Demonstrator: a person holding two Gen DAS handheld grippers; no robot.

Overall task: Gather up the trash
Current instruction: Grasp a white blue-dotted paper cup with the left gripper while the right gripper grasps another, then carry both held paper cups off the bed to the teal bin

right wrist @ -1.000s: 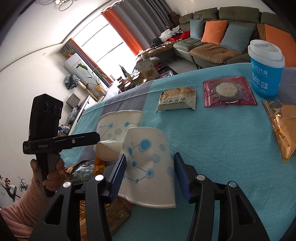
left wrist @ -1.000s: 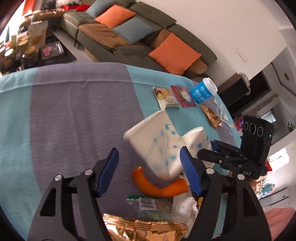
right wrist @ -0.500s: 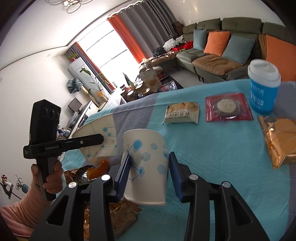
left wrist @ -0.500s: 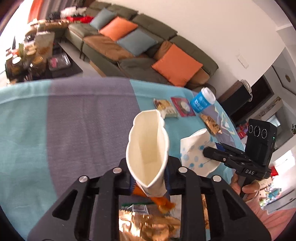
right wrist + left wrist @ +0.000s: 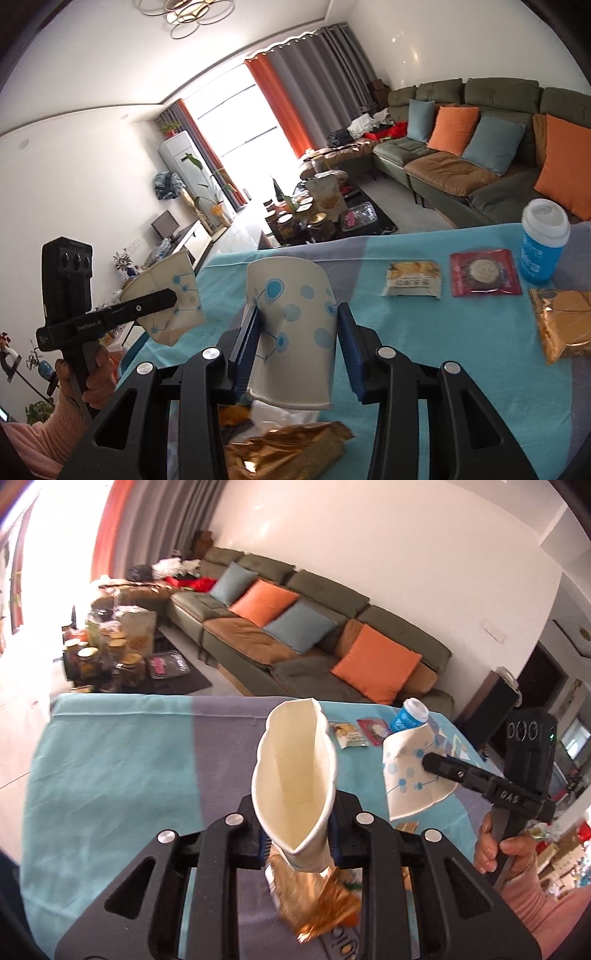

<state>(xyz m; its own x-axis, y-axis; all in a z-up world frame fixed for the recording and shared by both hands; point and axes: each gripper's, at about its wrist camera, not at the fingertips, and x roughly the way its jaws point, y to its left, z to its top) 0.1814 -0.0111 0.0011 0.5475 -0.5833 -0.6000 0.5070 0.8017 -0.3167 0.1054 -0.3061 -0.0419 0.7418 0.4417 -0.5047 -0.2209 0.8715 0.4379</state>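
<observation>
since a second ago my left gripper (image 5: 295, 843) fingers closed, flattening a paper cup (image 5: 295, 790) between them; right gripper (image 5: 301, 350) fingers squeeze the dotted cup (image 5: 295, 325), both lifted off the bench (image 5: 424, 343).

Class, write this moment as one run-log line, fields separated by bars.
left gripper: shut on squashed paper cup | right gripper: shut on dotted paper cup | both cups above table

The squashed white paper cup (image 5: 293, 786) hides the left gripper's blue pads and the top of the crinkled gold foil wrapper (image 5: 314, 901) below it. Print on the small beige snack packet (image 5: 349, 734) beyond the cup is too small to read.
</observation>
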